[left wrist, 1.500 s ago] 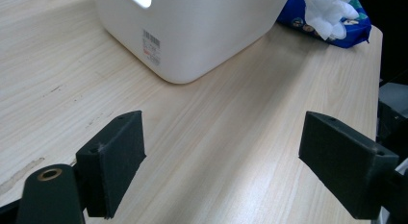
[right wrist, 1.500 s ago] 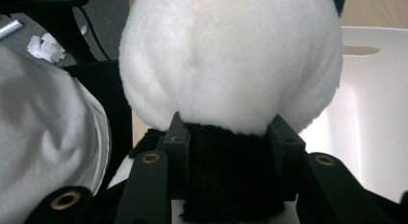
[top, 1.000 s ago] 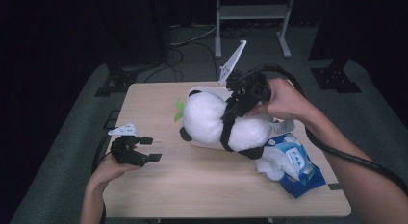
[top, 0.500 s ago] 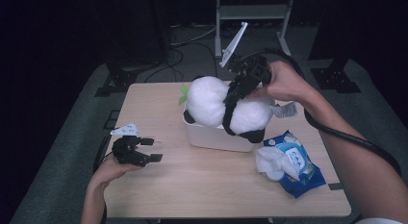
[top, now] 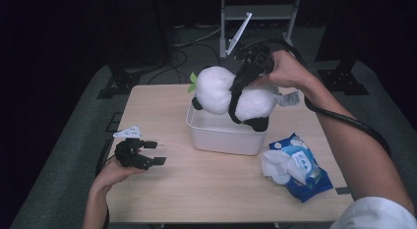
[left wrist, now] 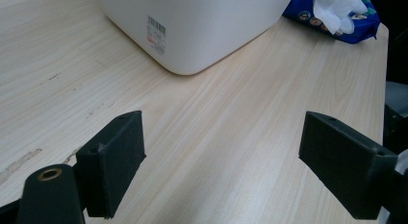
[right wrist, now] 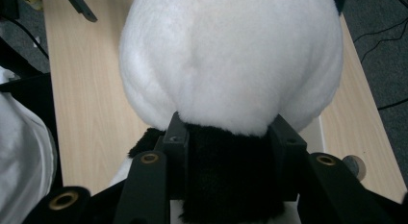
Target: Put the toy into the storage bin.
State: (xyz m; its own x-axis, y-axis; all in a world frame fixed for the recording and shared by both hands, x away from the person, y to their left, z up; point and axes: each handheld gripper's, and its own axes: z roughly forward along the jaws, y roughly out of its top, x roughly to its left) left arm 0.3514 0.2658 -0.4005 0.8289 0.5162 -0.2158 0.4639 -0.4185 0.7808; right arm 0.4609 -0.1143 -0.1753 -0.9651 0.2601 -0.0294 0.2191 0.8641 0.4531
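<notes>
right gripper (top: 235, 94): my jaws are clamped on the black band of the plush panda (top: 231, 94), squeezing it in at the neck.
panda: hanging over the white bin (top: 223, 133), at about 12 o'clock from the table (top: 196, 180) centre.
just changed: a second ago the panda sat lower and nearer the wet wipes pack (top: 295, 165); now it's lifted and carried left, and the bin shows below it.
meaning: i judge lowering into the bin comes next.
left gripper (top: 152, 153): jaws wide apart, holding nothing, resting at 8 o'clock.
</notes>
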